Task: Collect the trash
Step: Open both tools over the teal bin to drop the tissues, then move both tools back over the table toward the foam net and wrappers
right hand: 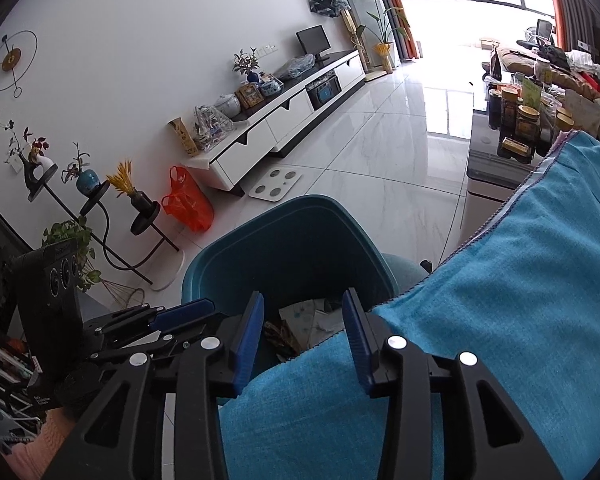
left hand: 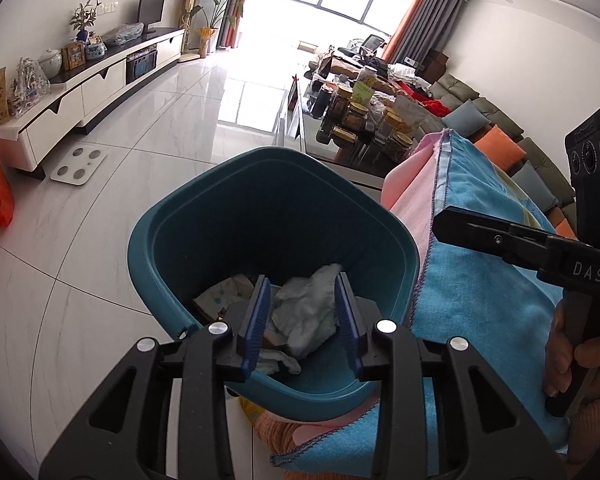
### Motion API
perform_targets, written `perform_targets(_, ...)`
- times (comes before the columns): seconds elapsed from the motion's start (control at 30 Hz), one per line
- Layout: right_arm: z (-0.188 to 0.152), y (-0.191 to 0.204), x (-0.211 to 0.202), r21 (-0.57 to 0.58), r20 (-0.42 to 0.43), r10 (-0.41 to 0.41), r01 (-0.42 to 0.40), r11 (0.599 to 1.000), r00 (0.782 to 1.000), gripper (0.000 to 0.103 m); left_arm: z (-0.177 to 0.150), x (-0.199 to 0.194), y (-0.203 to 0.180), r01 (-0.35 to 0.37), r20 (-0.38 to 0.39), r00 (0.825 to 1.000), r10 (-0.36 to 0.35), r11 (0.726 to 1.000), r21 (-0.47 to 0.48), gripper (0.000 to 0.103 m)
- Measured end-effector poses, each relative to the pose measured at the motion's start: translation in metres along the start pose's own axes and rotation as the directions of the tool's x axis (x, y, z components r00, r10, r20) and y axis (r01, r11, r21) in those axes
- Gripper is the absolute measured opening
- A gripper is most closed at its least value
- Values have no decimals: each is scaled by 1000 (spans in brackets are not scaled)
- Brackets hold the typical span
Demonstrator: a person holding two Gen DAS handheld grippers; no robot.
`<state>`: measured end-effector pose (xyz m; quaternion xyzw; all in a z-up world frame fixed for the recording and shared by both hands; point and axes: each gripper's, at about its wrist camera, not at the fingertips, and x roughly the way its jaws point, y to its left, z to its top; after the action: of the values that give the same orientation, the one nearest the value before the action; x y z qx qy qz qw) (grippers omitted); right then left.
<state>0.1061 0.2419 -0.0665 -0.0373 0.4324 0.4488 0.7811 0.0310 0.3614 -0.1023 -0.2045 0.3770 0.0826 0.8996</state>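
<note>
While both tools point down at the teal bin (left hand: 220,216), the left gripper (left hand: 305,316) hangs over its mouth, jaws partly apart around nothing, crumpled white paper (left hand: 304,312) lying inside below; the right gripper (right hand: 304,340), likewise partly open and empty, hovers above a blue towel (right hand: 500,280) beside the bin.

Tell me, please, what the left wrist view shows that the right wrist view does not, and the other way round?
Only the left wrist view shows the crumpled white paper lying in the bin between the left gripper's open fingers, plus a pink cloth and sofa cushions. Only the right wrist view shows the wall clock and the plant stand. Both share the teal bin, the blue towel, the orange bag and the floor scale.
</note>
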Motion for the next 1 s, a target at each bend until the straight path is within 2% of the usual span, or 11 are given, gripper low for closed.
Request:
perform_targets(0.3, -16, -6, -41, -9, 53, 13, -13, 1000, 999, 39, -4, -35, -31, 24, 81, 996, -32, 996, 91, 49)
perform_targets(0.5, -40, -10, -94, -41, 129, -34, 39, 998, 991, 43, -8, -54, -85, 116, 111, 983, -144, 968, 221, 56)
perform_targets(0.6, -55, -20, -124, -17, 173, -68, 72, 997, 983, 43, -15, -56, -120, 179, 91, 973, -214, 939, 295, 57)
perform_targets(0.73, -77, -44, -163, 42, 225, -130, 124, 991, 966, 43, -27, -51, -173, 266, 36, 952, -303, 882, 390, 58)
perform_targets(1.0, -129, -89, -231, 192, 282, -318, 272, 943, 905, 43, -63, -36, -270, 405, -94, 902, -421, 754, 517, 59)
